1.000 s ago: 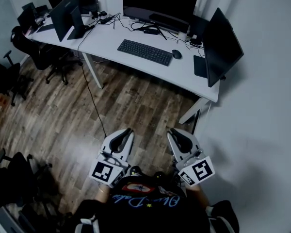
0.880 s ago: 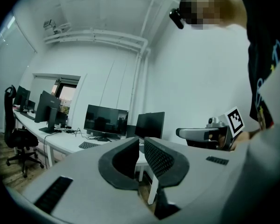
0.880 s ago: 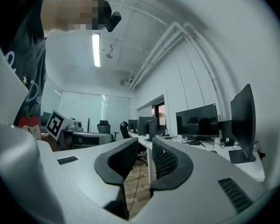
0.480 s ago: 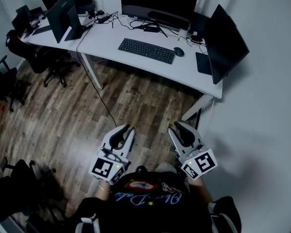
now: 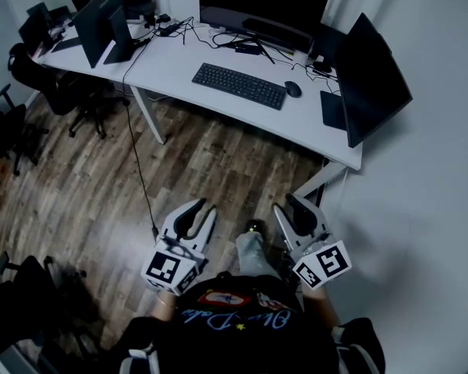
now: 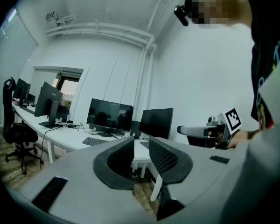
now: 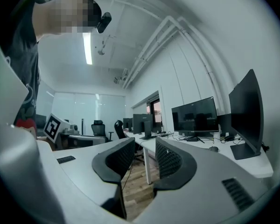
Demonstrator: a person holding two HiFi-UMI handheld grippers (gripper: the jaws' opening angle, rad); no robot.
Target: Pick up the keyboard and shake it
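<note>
The black keyboard (image 5: 239, 86) lies flat on the white desk (image 5: 179, 67), in front of the big centre monitor (image 5: 262, 8); in the left gripper view the keyboard (image 6: 94, 141) shows small and far off. Both grippers hang over the wooden floor, well short of the desk. My left gripper (image 5: 196, 211) has its jaws opening, with a narrow gap and nothing between them. My right gripper (image 5: 296, 209) is also opening, wider, and is empty too. The left gripper (image 6: 141, 154) and the right gripper (image 7: 144, 157) both point toward the desk.
A black mouse (image 5: 293, 89) sits right of the keyboard. A second monitor (image 5: 370, 76) stands at the desk's right end, against the white wall. Cables (image 5: 218, 41) run behind the keyboard, one down to the floor. Office chairs (image 5: 62, 84) stand at the left desks.
Both grippers' jaws have parted from shut. The desk sits slightly nearer and lower in the head view, and a trouser leg has swung forward between the grippers.
</note>
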